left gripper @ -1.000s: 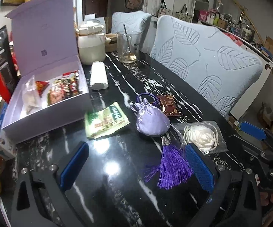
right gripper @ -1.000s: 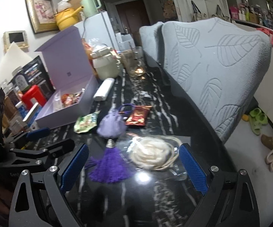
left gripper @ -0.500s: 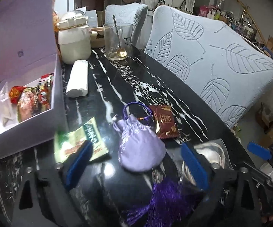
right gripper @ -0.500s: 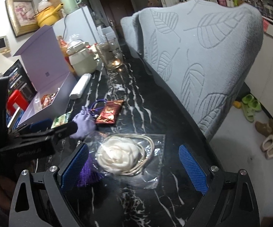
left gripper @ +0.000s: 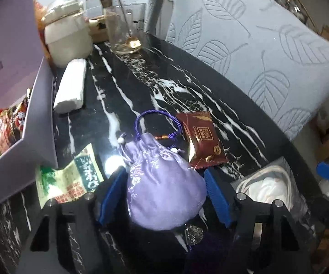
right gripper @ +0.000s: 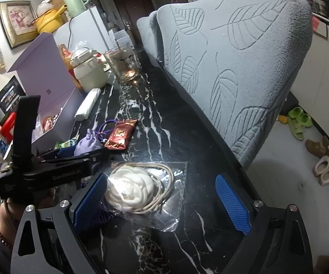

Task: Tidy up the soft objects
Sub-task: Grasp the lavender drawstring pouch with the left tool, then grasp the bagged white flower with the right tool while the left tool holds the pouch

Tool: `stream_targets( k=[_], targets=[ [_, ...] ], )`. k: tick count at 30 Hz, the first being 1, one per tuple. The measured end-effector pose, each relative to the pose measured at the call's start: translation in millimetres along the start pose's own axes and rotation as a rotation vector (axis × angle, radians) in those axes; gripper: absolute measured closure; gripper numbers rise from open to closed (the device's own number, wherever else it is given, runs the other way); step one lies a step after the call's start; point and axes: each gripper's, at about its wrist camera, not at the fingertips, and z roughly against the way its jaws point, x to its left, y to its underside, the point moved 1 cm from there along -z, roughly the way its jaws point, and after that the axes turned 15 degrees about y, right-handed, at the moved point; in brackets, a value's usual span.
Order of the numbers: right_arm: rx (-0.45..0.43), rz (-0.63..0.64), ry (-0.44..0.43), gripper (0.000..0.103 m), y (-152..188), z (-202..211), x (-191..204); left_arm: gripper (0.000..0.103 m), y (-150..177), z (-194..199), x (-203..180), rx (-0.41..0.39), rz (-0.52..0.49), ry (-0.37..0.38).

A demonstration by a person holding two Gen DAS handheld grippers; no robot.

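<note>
A lilac drawstring pouch (left gripper: 164, 182) with a purple cord lies on the black marble table (left gripper: 146, 86). My left gripper (left gripper: 165, 194) straddles it and its jaws are closing, with both blue pads against the pouch's sides. From the right wrist view the pouch (right gripper: 88, 142) shows past the left gripper (right gripper: 84, 151). A white fabric flower (right gripper: 130, 189) in a clear bag lies between the wide-apart pads of my right gripper (right gripper: 161, 182), which is open. A brown snack packet (left gripper: 202, 139) and a green packet (left gripper: 70, 178) flank the pouch.
An open lilac box (left gripper: 38, 123) with packets inside stands at the left. A white roll (left gripper: 72, 86), a white jar (left gripper: 67, 36) and a glass (left gripper: 124, 29) sit farther back. Grey leaf-patterned chairs (left gripper: 255, 45) line the table's right edge.
My left gripper moved forward and down over the pouch and its jaws narrowed onto it. My right gripper shifted so that the flower bag lies between its pads.
</note>
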Motion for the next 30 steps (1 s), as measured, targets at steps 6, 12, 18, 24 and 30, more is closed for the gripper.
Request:
stream_targets(
  k=[6,12,18,24,30],
  targets=[
    [0.008,0.024,0.008,0.006,1,-1,6,0.050,6,13,-5,-0.015,0.003,0.023],
    [0.062,0.029,0.051,0.000,3,-15,14,0.050,16,45,-4,-0.034,0.014,0.004],
    [0.048,0.089,0.034,0.000,4,-20,29,0.050,30,71,-3,-0.078,0.033,-0.014],
    [0.068,0.164,0.055,0.000,3,-32,55,0.050,46,81,4,-0.073,0.080,0.010],
    [0.084,0.151,0.069,0.000,1,-40,63,0.050,56,92,11,-0.084,0.106,0.012]
  ],
)
